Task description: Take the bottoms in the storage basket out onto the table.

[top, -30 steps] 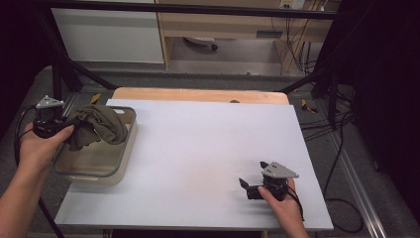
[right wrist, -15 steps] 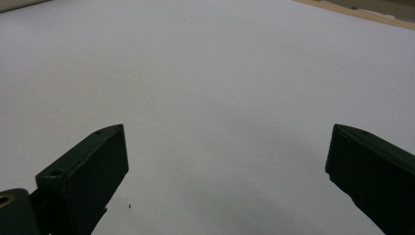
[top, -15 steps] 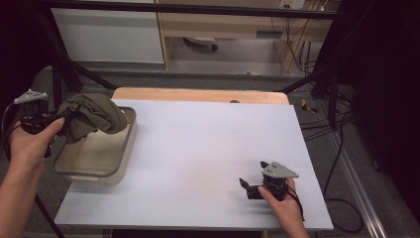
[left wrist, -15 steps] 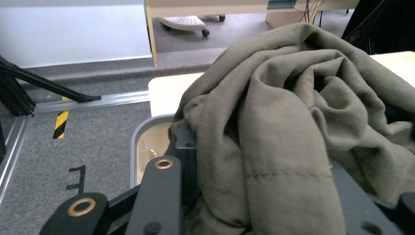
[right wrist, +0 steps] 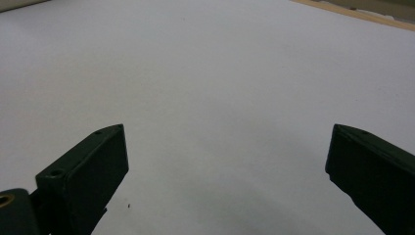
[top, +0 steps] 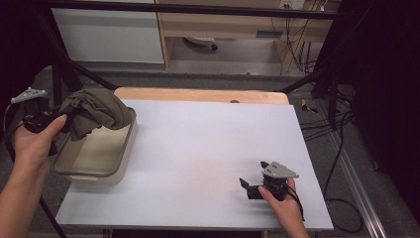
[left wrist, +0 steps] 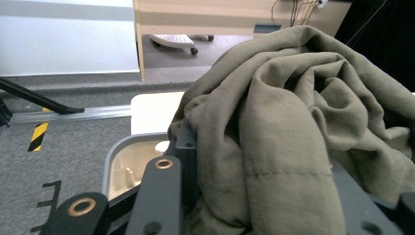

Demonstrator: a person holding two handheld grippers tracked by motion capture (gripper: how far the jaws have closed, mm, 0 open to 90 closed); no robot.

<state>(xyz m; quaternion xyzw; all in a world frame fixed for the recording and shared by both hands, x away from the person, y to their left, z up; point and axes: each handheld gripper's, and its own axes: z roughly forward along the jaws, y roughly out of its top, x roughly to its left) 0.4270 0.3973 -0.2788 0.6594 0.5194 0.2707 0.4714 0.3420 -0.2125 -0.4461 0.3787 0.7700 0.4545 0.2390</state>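
Lifted since the earlier frames: left gripper (top: 58, 118) has carried the olive cloth (top: 96, 111) up out of the bin (top: 94, 171) and back toward bin's left rim. Jaws clamped tight on the cloth bunch, approx. at its left end. Cloth hangs above bin's far-left corner, long axis roughly level, running from gripper rightward over the bin w/ free end drooping. In left gripper view cloth (left wrist: 293, 127) covers the jaws; fold layout hard to read. Right gripper (top: 250, 188) rests on the table (top: 208, 148) well right of bin, jaws spread wide, nothing between.
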